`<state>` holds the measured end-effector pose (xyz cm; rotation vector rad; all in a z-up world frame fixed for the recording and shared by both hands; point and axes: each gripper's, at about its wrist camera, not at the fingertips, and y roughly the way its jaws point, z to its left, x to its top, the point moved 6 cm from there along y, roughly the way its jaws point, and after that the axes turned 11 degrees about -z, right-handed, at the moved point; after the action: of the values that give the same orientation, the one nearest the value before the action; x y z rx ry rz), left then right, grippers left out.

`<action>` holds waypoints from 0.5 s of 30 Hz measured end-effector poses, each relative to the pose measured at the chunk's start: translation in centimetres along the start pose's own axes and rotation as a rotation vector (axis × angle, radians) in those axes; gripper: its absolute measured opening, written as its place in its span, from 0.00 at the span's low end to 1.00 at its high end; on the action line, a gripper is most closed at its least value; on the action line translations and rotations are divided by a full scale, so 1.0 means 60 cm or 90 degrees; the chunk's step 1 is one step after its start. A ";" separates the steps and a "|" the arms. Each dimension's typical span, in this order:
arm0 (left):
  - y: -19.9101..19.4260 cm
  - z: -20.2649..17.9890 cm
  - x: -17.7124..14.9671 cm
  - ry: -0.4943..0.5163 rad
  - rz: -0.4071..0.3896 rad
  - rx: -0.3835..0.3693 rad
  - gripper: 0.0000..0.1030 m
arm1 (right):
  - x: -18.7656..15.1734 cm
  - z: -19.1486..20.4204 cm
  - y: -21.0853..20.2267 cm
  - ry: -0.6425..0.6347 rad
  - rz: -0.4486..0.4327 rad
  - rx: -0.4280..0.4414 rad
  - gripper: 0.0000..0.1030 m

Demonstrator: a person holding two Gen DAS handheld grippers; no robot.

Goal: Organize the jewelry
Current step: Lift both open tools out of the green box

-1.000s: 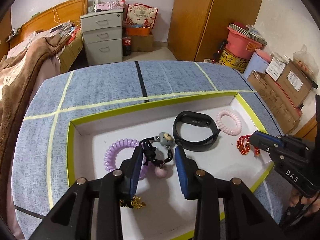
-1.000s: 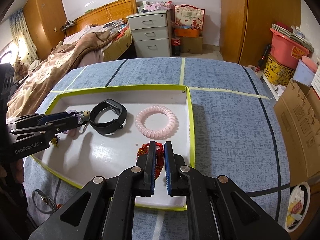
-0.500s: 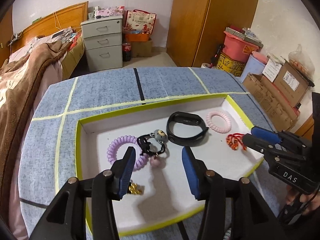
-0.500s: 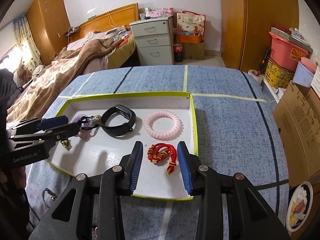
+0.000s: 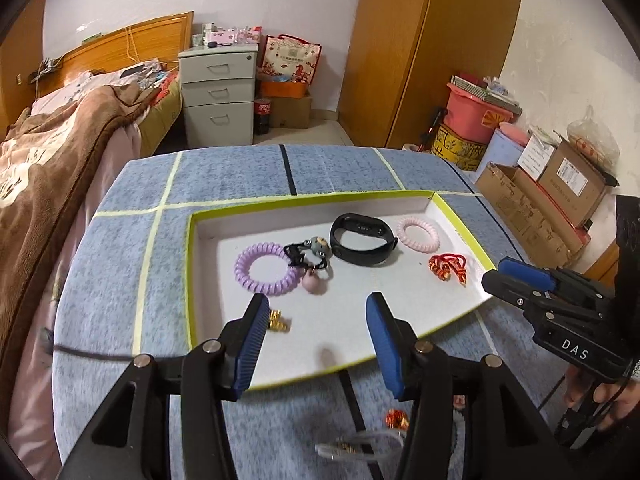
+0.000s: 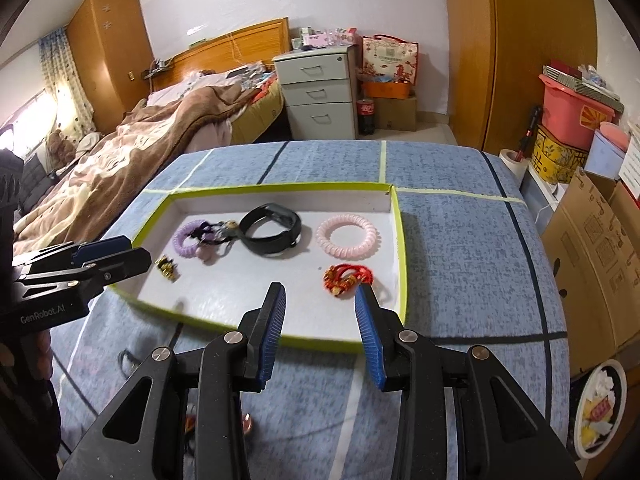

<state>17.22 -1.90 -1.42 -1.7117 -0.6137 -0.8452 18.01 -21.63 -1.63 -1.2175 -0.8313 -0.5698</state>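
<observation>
A white tray (image 5: 191,280) with a yellow-green rim holds a purple coil band (image 5: 265,269), a black charm tie (image 5: 308,254), a black wristband (image 5: 362,240), a pink coil band (image 5: 418,234), a red cord bracelet (image 5: 448,266) and a small gold piece (image 5: 278,322). My left gripper (image 5: 316,320) hovers over the tray's near part, its jaws opening with nothing between them; the gold piece lies just beside its left finger. My right gripper (image 6: 320,304) stands open and empty above the tray's near rim (image 6: 402,264), the red cord bracelet (image 6: 346,278) lying just beyond its fingertips.
Loose pieces lie on the blue cloth in front of the tray: a red-gold item (image 5: 396,420) and a silvery chain (image 5: 352,446). A bed with a brown blanket (image 5: 60,152) is to the left, cardboard boxes (image 5: 532,200) to the right.
Both grippers opened and drew back and up from the tray. The right one let go of the red cord bracelet, and the left one left the black charm tie lying in the tray.
</observation>
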 end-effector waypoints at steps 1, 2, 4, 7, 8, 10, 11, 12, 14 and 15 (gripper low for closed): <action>-0.004 0.000 -0.004 -0.001 0.001 0.000 0.51 | -0.003 0.002 -0.004 -0.002 0.000 0.002 0.36; -0.010 0.002 -0.009 -0.003 -0.001 0.002 0.51 | -0.008 0.005 -0.008 -0.002 0.002 0.006 0.36; -0.020 0.005 -0.018 -0.009 -0.003 0.003 0.51 | -0.018 0.011 -0.014 -0.001 0.010 0.015 0.36; -0.035 0.014 -0.034 -0.023 -0.005 0.003 0.51 | -0.037 0.021 -0.024 -0.003 0.020 0.028 0.36; -0.040 0.017 -0.041 -0.028 -0.005 0.005 0.52 | -0.048 0.027 -0.029 -0.004 0.027 0.036 0.36; -0.047 0.023 -0.054 -0.030 -0.002 0.017 0.52 | -0.060 0.035 -0.035 -0.005 0.033 0.049 0.36; -0.050 0.026 -0.059 -0.030 -0.004 0.022 0.52 | -0.069 0.042 -0.040 -0.006 0.033 0.063 0.36; -0.053 0.026 -0.063 -0.033 -0.004 0.023 0.52 | -0.076 0.049 -0.043 -0.010 0.034 0.077 0.36; -0.060 0.030 -0.074 -0.045 -0.003 0.014 0.52 | -0.086 0.059 -0.039 -0.019 0.046 0.095 0.36; -0.062 0.032 -0.079 -0.052 -0.001 0.011 0.52 | -0.089 0.063 -0.035 -0.022 0.052 0.097 0.36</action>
<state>11.98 1.07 -3.29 -1.7365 -0.6751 -0.7720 12.30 -18.85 -4.26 -1.1185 -0.8352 -0.4117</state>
